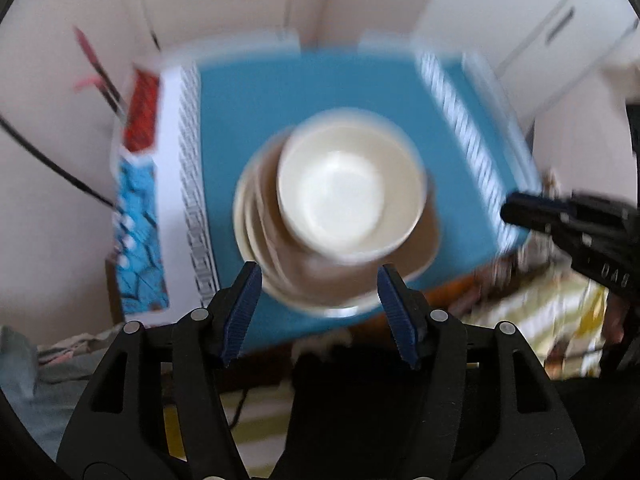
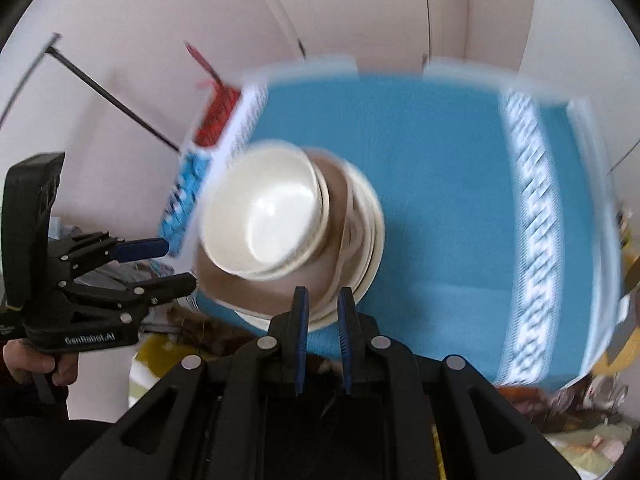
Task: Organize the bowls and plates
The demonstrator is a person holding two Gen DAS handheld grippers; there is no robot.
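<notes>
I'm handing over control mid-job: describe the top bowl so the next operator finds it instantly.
Find the blue cloth covering the table. A stack of dishes sits on it. The top bowl is the cream-white one crowning the stack, deeper than the tan and cream dishes beneath.

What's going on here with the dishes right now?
A person holds a gripper in each hand above a stack of cream bowls and plates on a blue patterned cloth. The left gripper is open with nothing between its pads; the right gripper is shut and empty. Neither touches the stack.
</notes>
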